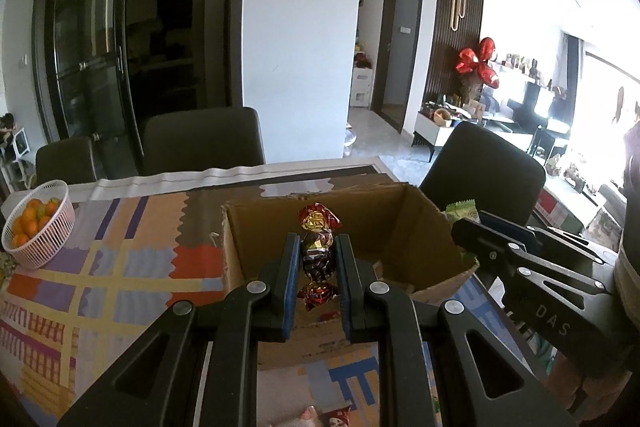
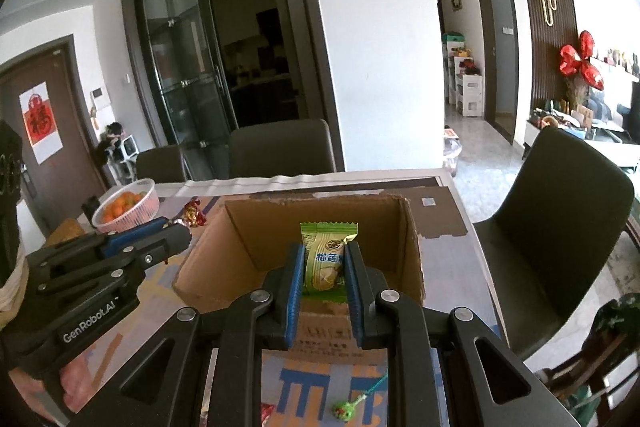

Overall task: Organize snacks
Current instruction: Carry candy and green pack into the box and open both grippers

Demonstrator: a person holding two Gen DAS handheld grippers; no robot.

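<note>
The left tongs (image 1: 318, 263) are closed on a candy (image 1: 318, 255), a twist-wrapped sweet in red, gold and dark foil. The blue pads grip its dark middle, with one twisted end standing up above the tips and the other hanging below. The candy is held upright over the near wall of the box (image 1: 420, 227), an open brown cardboard carton that sits on the worktop (image 1: 120, 267), which is covered by a cloth of orange, purple and yellow blocks.

The right tongs (image 2: 323, 267) are closed on a packet (image 2: 326, 259), a green and cream snack pouch with printed characters. Its serrated top edge sticks up past the tips. The packet also hangs upright over the near edge of the box (image 2: 256, 239), to the right of the candy; in the left view its green corner shows just beyond the box's right wall.

The two tongs sit side by side, close but apart. No snacks can be seen inside the box, though its floor is mostly hidden.

A white basket (image 1: 44, 231) of oranges stands at the far left of the worktop, well apart from the box. A small green sweet (image 2: 344, 409) on a stick lies on the cloth near the right tongs. Dark chairs (image 1: 204, 139) line the far side.
</note>
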